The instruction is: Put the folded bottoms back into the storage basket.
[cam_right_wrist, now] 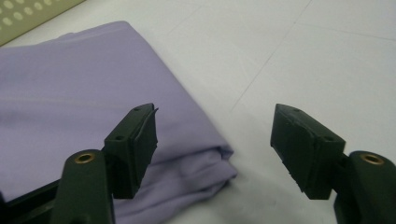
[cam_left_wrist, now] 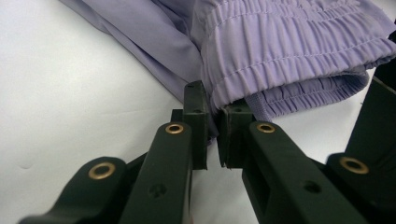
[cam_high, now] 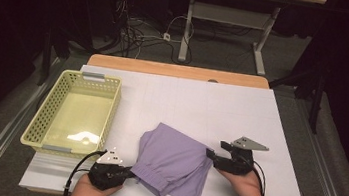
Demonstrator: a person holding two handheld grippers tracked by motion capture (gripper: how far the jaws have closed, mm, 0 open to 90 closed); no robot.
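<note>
A folded purple garment (cam_high: pixel 172 160) with a gathered elastic waistband (cam_left_wrist: pixel 289 51) lies on the white table cover near the front edge. My left gripper (cam_high: pixel 128 173) is at its front left corner, shut on a fold of fabric at the end of the waistband (cam_left_wrist: pixel 214 112). My right gripper (cam_high: pixel 213 152) is at the garment's right edge with its jaws wide apart (cam_right_wrist: pixel 215 140). The folded corner of the garment (cam_right_wrist: pixel 205 163) lies below and between the jaws, and neither pad touches it.
A pale yellow perforated basket (cam_high: pixel 112 110) stands on the left of the table, its wall also seen in the right gripper view (cam_right_wrist: pixel 28 14). White cover (cam_high: pixel 211 107) stretches behind and right of the garment. Beyond the far edge are table legs and cables.
</note>
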